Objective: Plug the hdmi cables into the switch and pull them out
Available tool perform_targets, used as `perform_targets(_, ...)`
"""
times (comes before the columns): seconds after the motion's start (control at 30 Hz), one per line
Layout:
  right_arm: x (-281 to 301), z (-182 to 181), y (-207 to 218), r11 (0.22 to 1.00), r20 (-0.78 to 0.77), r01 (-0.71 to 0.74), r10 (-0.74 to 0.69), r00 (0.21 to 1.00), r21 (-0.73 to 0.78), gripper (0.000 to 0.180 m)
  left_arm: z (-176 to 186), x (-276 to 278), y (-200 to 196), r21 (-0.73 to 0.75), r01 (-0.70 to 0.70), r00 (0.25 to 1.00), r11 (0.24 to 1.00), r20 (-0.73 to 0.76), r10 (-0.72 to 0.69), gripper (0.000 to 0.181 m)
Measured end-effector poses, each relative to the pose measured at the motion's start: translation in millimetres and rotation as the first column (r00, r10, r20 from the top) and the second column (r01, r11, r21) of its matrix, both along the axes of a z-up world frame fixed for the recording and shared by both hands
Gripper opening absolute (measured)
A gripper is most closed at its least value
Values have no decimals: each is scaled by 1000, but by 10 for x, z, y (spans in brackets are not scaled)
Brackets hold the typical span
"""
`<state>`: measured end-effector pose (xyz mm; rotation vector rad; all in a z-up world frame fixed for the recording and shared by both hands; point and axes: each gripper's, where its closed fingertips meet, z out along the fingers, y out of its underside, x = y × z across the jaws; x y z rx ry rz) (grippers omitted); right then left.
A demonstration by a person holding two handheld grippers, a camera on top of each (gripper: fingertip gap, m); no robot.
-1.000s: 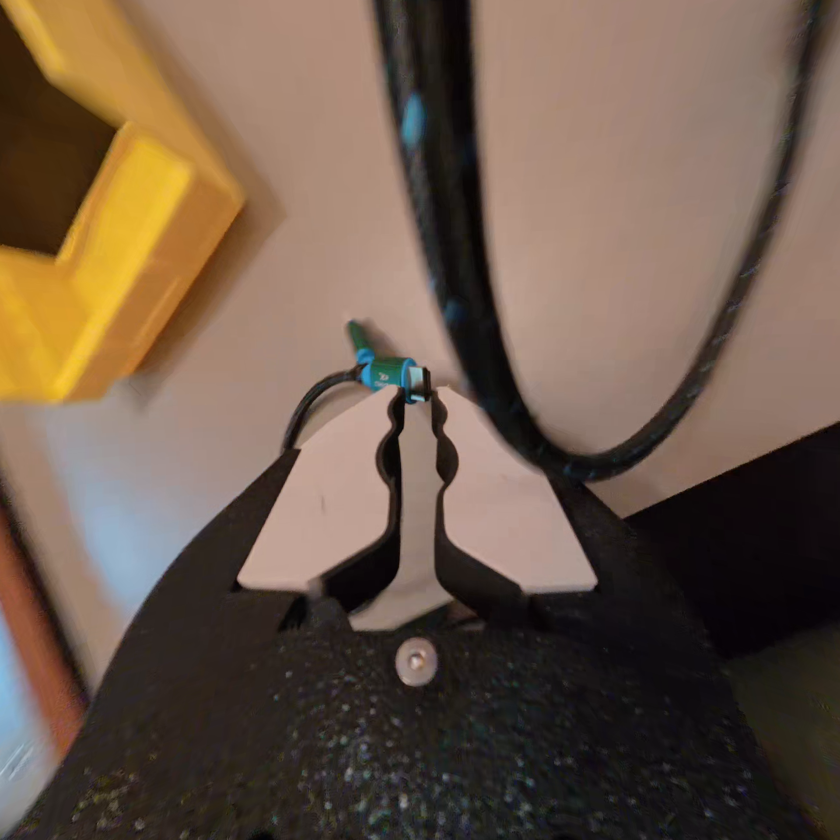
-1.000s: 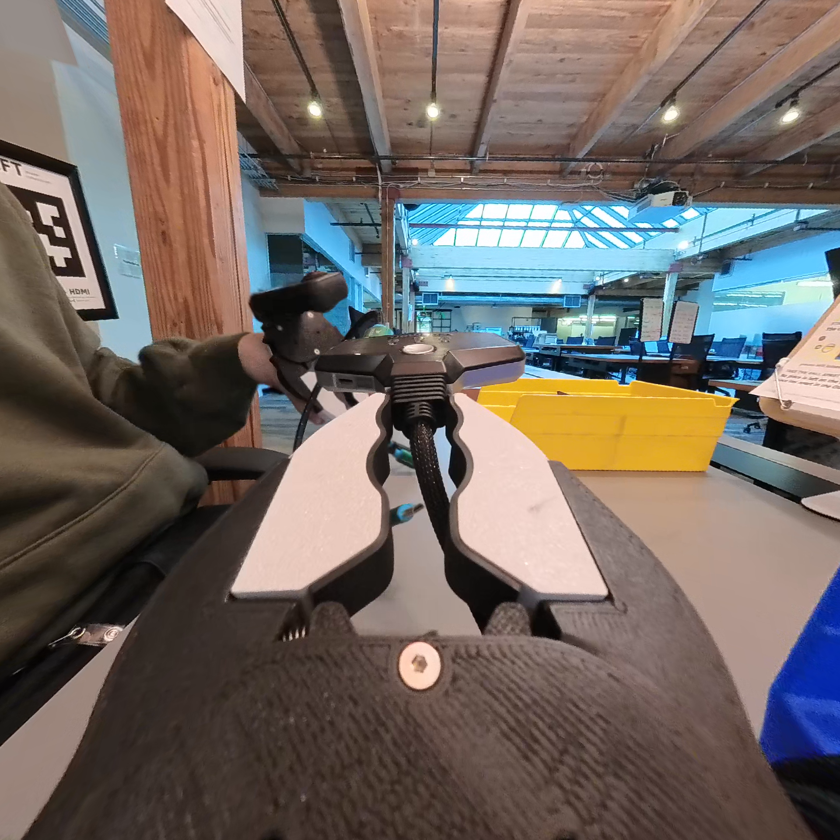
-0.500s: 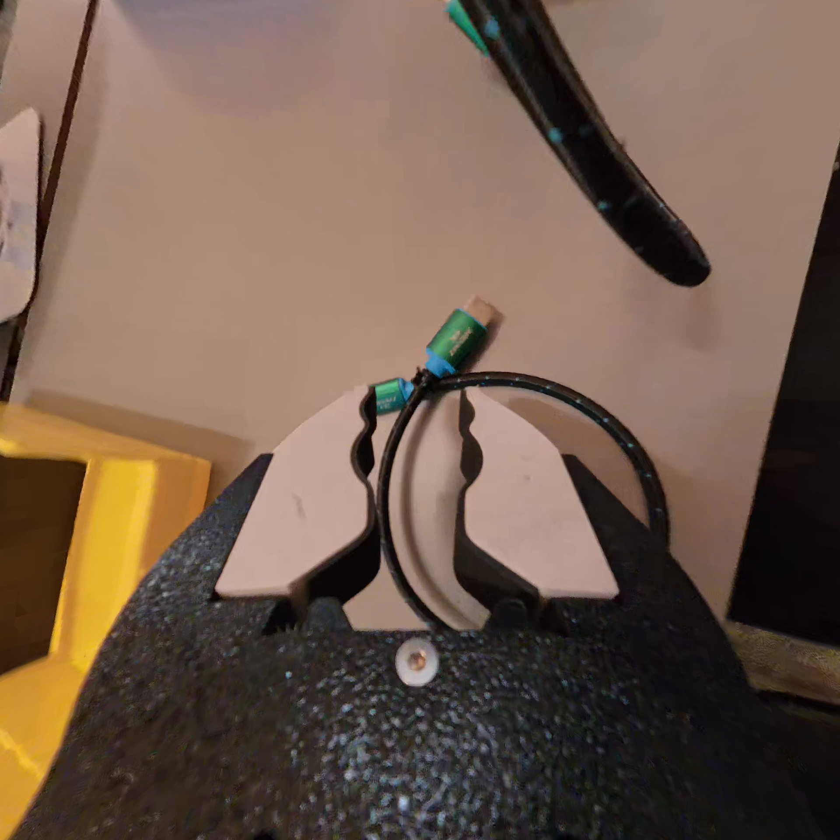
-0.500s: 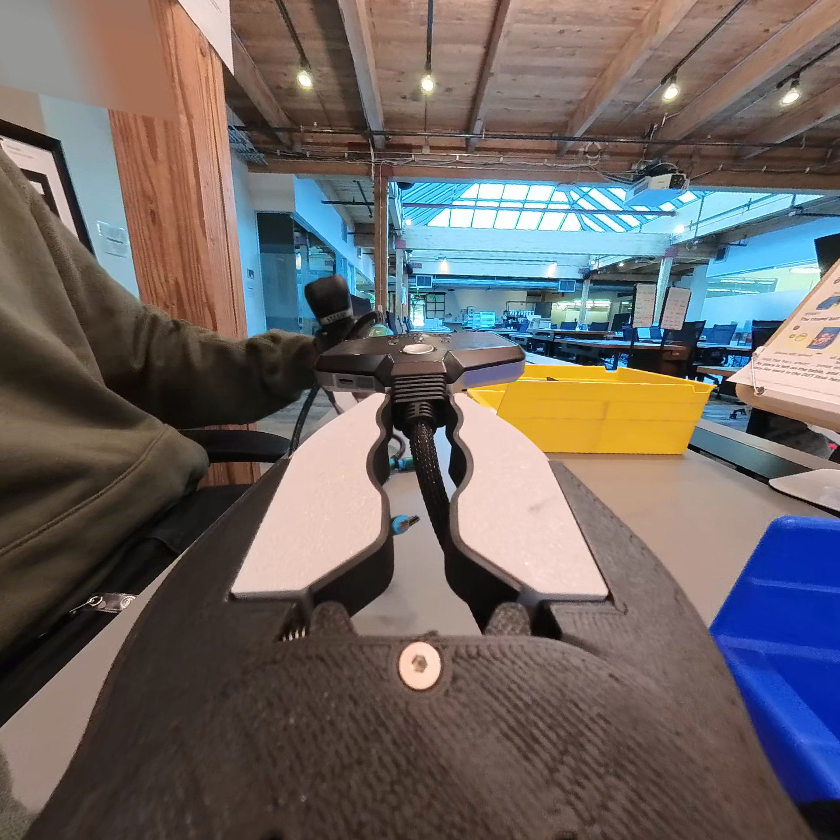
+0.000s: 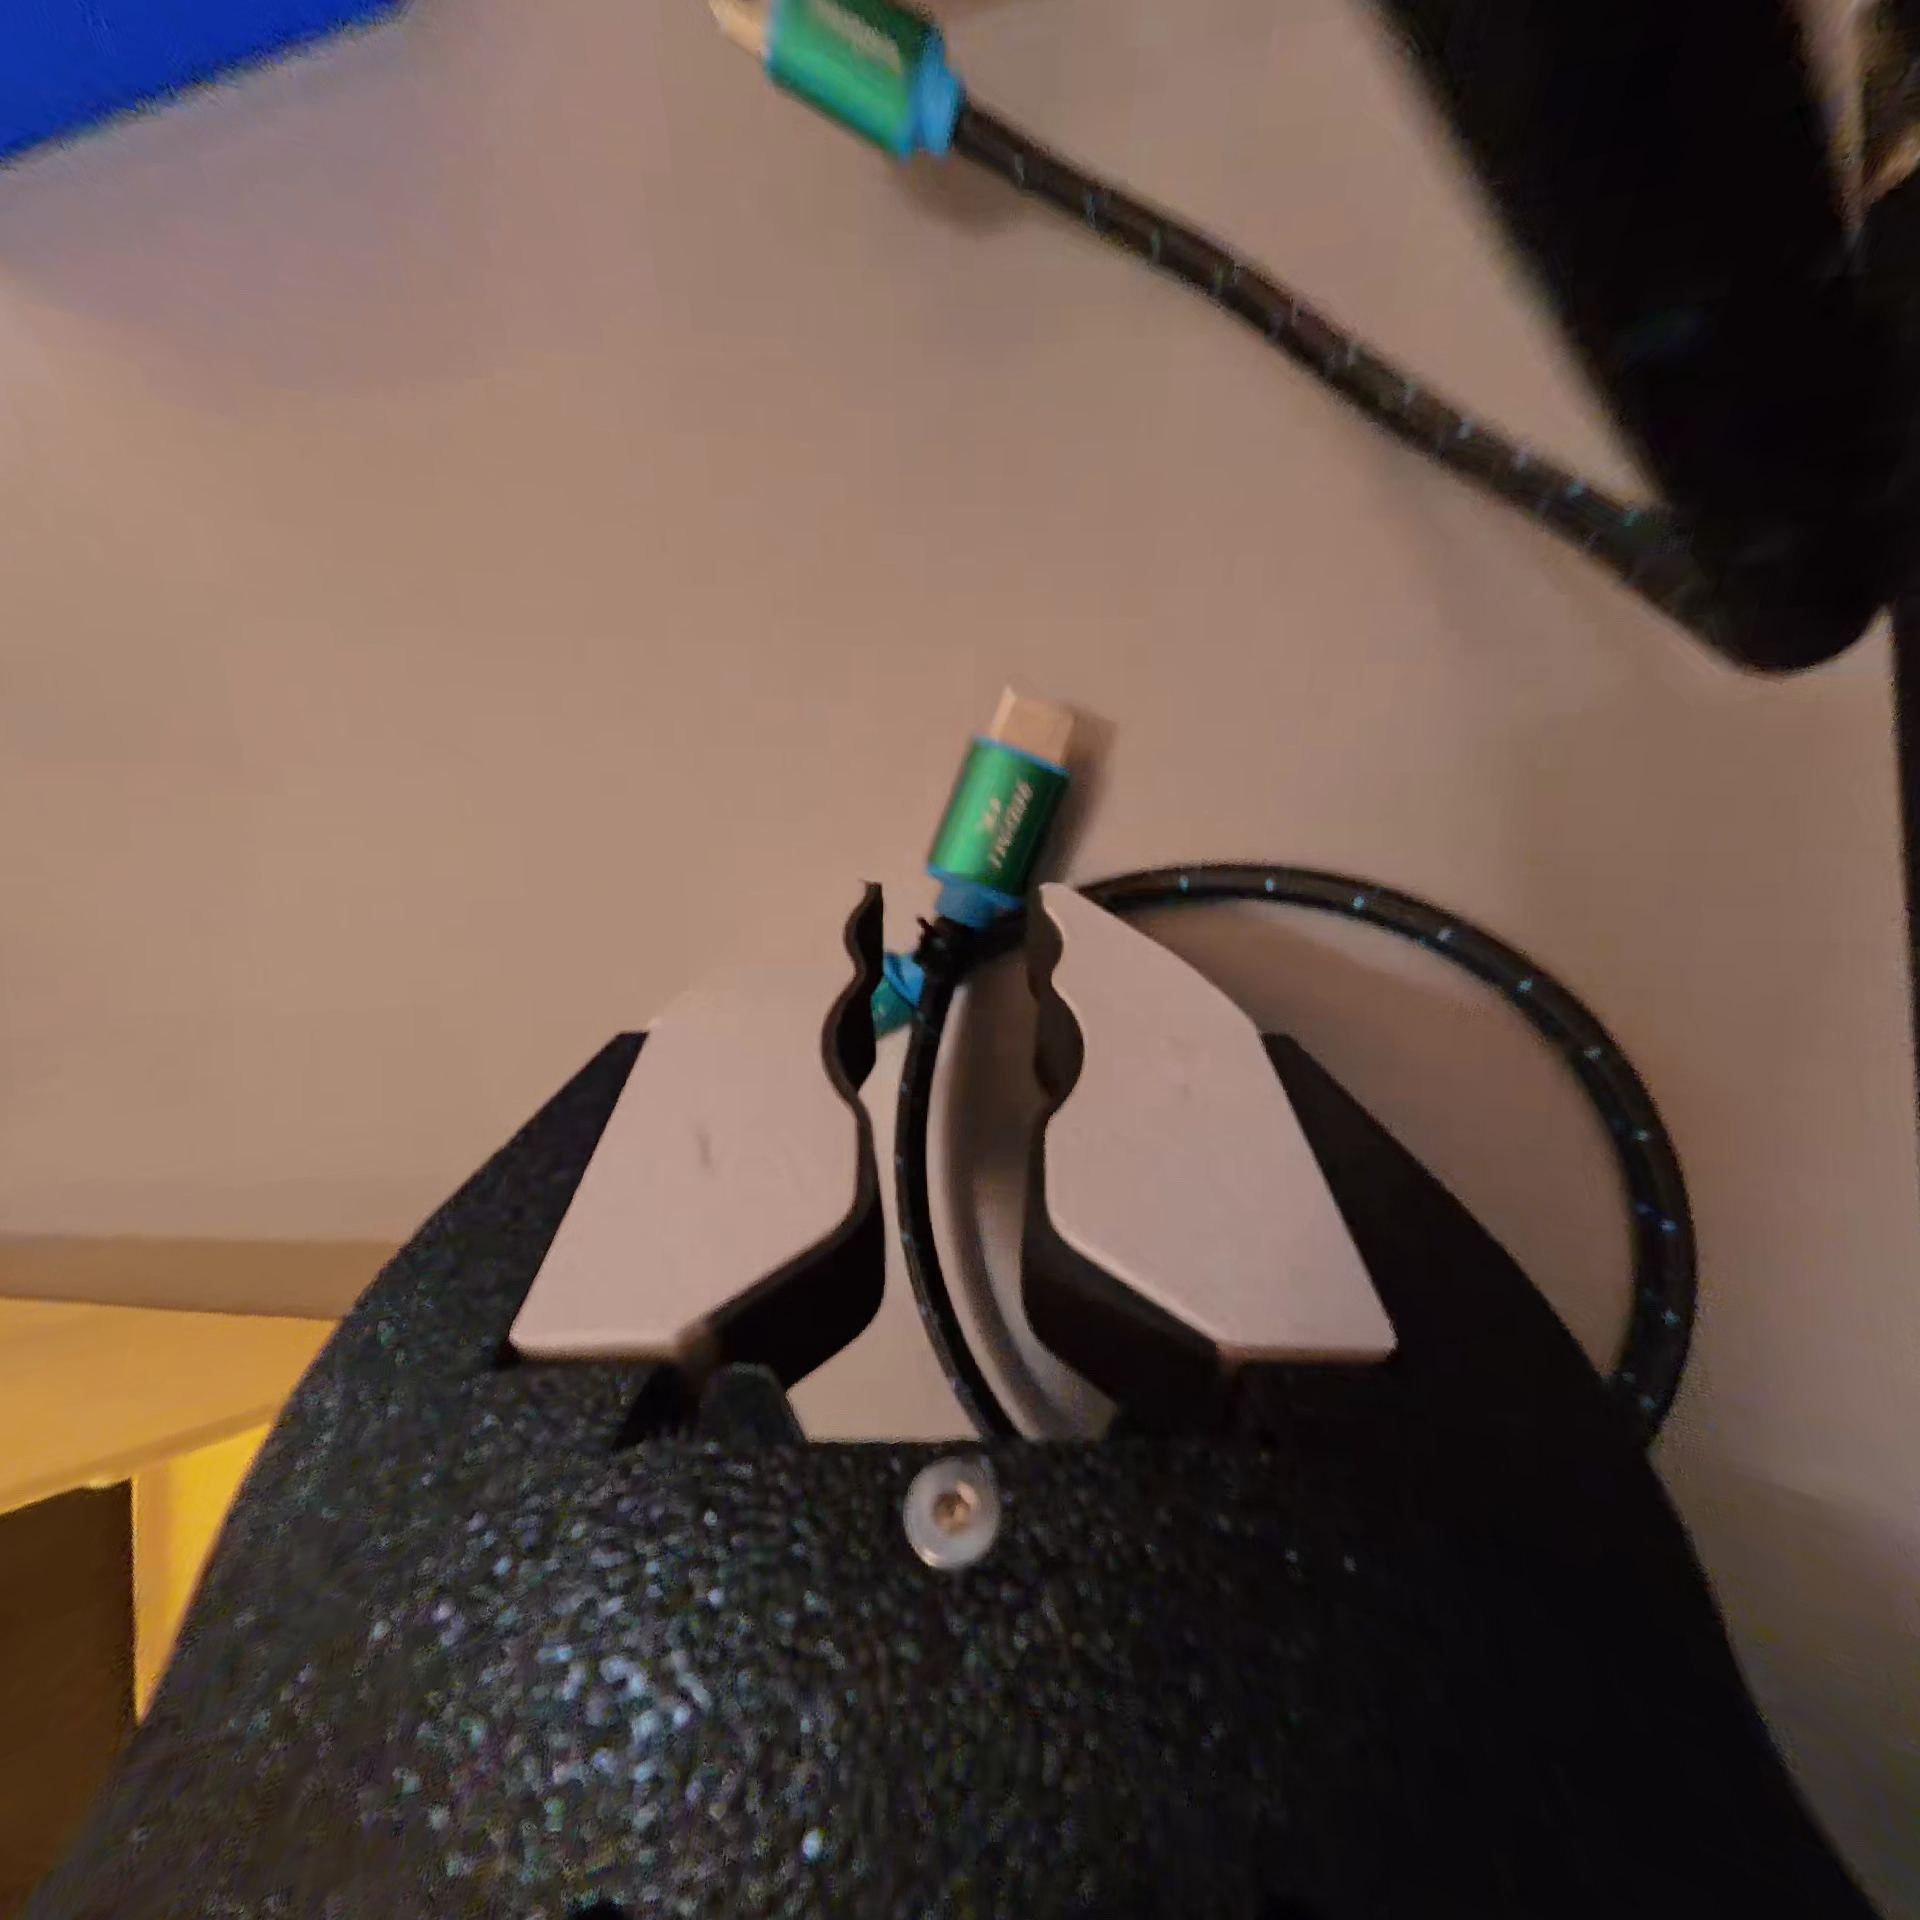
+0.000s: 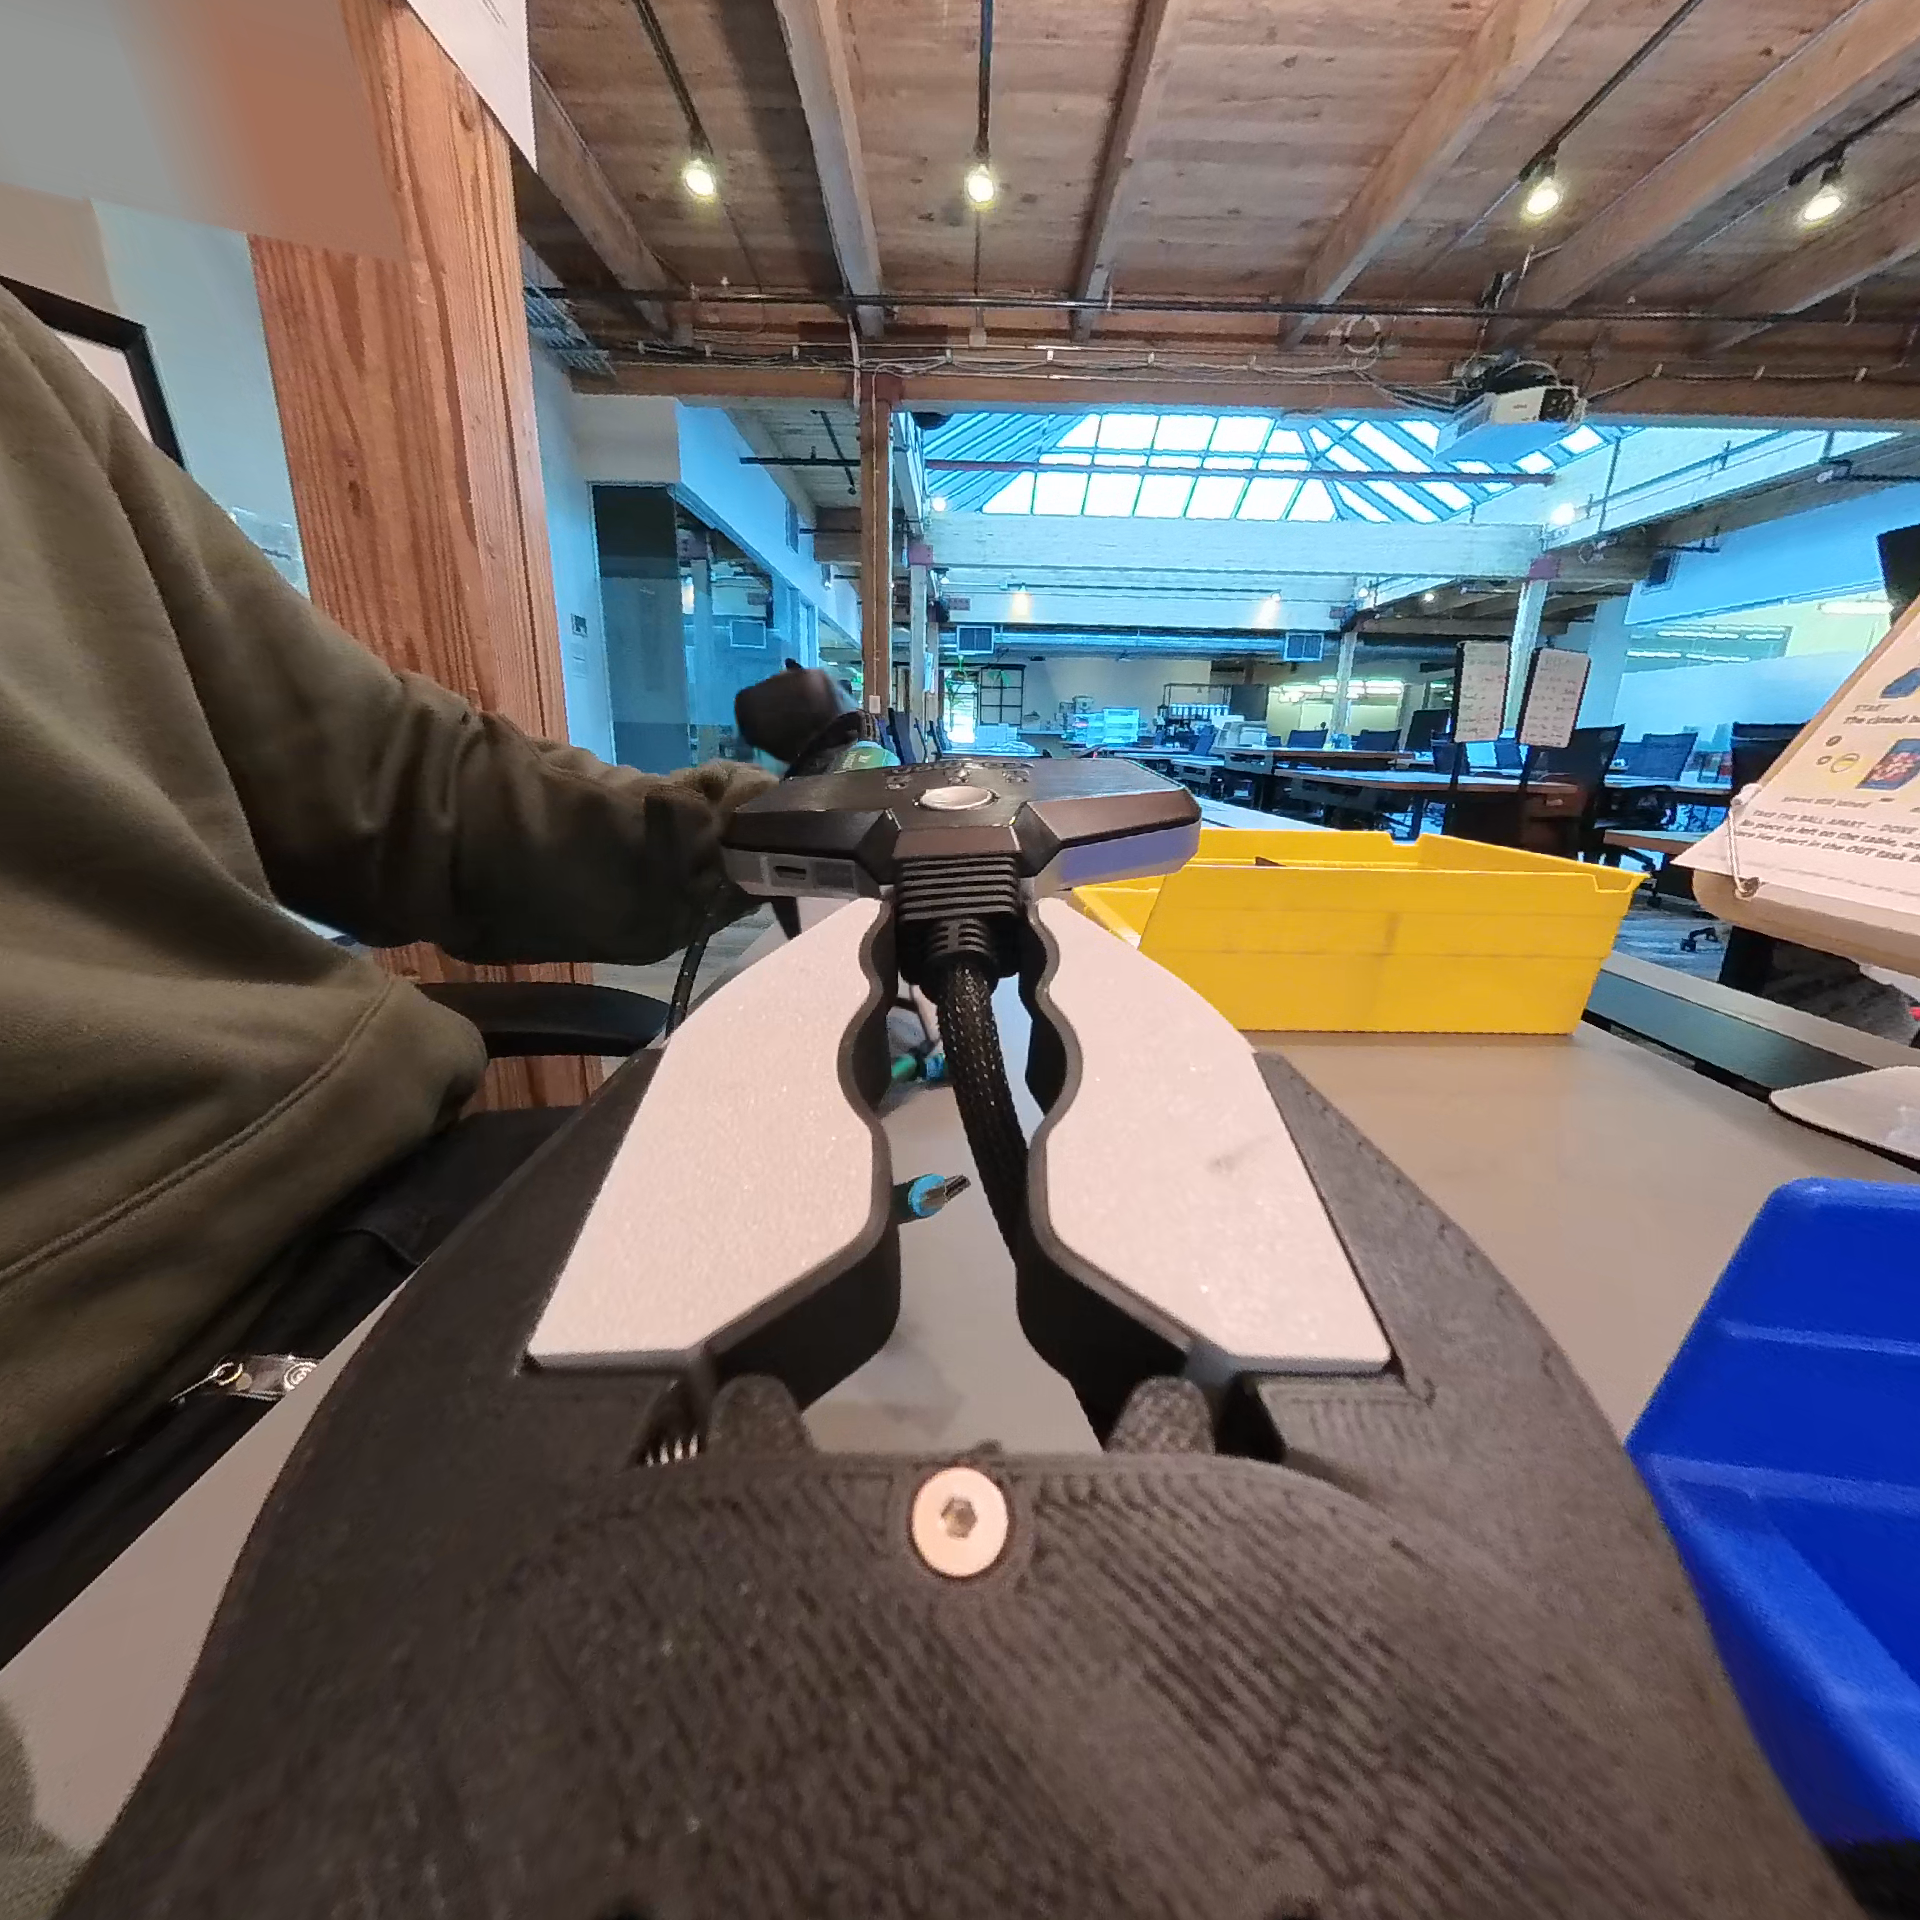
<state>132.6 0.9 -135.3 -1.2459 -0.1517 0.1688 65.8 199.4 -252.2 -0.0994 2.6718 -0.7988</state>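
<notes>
My right gripper [image 6: 956, 909] is shut on the ribbed collar of the black HDMI switch [image 6: 961, 821] and holds it level above the grey table [image 6: 1455, 1122]. The switch's braided tail [image 6: 982, 1081] hangs down between the fingers. My left gripper [image 5: 956, 904] is open, low over the table. A thin braided cable [image 5: 920, 1143] runs between its fingers without being pinched. That cable's green plug [image 5: 1000, 821] lies just past the fingertips. A second green plug [image 5: 852, 73] lies farther off. A loose plug tip [image 6: 935, 1190] lies on the table under the switch.
A yellow bin [image 6: 1382, 956] stands behind the switch, and a blue bin [image 6: 1787, 1403] is at the near right. A propped instruction card [image 6: 1829, 790] is at the far right. A person's green sleeve [image 6: 260, 831] fills the left. A blurred black shape [image 5: 1662, 312] is at the upper right.
My left gripper has swung across the table and its jaws have opened wider, letting go of the small plug. The right gripper keeps hold of the switch and has shifted a little.
</notes>
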Motion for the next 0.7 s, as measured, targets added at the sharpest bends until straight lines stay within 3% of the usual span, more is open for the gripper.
perform_targets(0.07,1,0,1,1000,-2,-1,1,1000,0,22,62,17,-33,-13,6,1000,1000,7,-6,26)
perform_targets(0.2,-6,0,5,1000,1,-5,5,1000,0,22,-87,21,5,95,44,999,995,-9,-43,29)
perform_targets(0.7,-9,-5,11,1000,3,-6,6,1000,-5,22,-148,92,-101,106,78,997,991,-33,-75,26)
